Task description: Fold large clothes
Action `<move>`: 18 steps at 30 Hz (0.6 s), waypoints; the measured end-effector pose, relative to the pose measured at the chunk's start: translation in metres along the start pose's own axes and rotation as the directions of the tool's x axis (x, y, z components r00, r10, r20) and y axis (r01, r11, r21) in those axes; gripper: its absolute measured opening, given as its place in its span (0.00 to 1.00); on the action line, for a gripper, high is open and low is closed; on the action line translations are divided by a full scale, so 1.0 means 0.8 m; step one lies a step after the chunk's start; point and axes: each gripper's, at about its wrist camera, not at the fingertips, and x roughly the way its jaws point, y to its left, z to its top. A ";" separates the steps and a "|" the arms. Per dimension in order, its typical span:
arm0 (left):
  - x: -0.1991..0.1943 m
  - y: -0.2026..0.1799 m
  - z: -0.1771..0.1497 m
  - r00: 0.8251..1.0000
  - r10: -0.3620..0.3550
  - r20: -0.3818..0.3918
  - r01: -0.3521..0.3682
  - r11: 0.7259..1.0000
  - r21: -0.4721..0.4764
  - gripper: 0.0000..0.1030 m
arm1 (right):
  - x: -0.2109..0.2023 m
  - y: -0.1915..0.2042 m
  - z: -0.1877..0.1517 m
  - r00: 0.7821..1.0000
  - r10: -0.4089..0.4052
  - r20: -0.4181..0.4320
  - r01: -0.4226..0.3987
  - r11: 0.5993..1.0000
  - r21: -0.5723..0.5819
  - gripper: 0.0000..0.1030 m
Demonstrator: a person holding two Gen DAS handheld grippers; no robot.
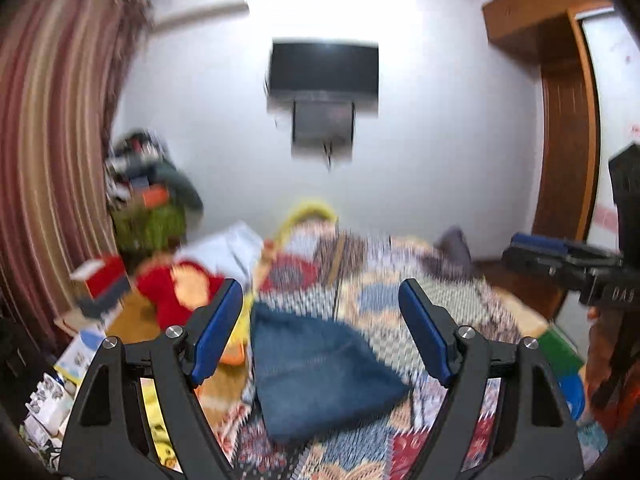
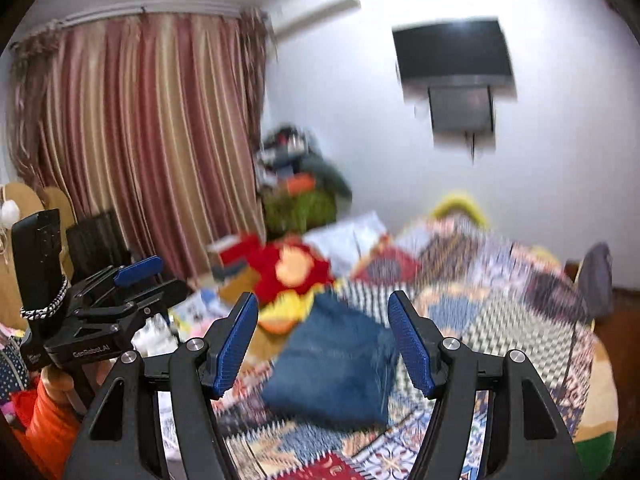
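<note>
A folded blue denim garment [image 1: 320,372] lies on the patterned bedspread [image 1: 440,300]; it also shows in the right wrist view [image 2: 336,368]. My left gripper [image 1: 320,312] is open and empty, held above and short of the denim. My right gripper [image 2: 322,320] is open and empty, also above the denim. The right gripper shows at the right edge of the left wrist view [image 1: 560,256]. The left gripper shows at the left of the right wrist view [image 2: 132,276]. Both views are motion-blurred.
A red and yellow plush toy [image 2: 292,272] lies left of the denim. Boxes and clutter [image 1: 92,288] sit at the bed's left side. A striped curtain [image 2: 152,128], a wall TV [image 1: 324,68], a wooden wardrobe [image 1: 560,120] and a piled basket [image 2: 300,184] stand behind.
</note>
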 end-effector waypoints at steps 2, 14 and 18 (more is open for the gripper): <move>-0.026 -0.008 0.006 0.998 0.015 0.062 -0.015 1.000 -0.005 0.78 | -0.025 0.014 0.002 0.999 -0.003 0.050 0.004 1.000 -0.006 0.63; -0.087 -0.037 -0.014 0.977 0.123 0.174 -0.124 0.992 -0.004 0.98 | -0.095 0.069 -0.029 0.975 -0.151 0.165 0.152 0.988 0.004 0.83; -0.089 -0.041 -0.021 0.979 0.123 0.161 -0.123 0.992 -0.009 1.00 | -0.098 0.073 -0.035 0.966 -0.193 0.174 0.193 0.981 0.014 1.00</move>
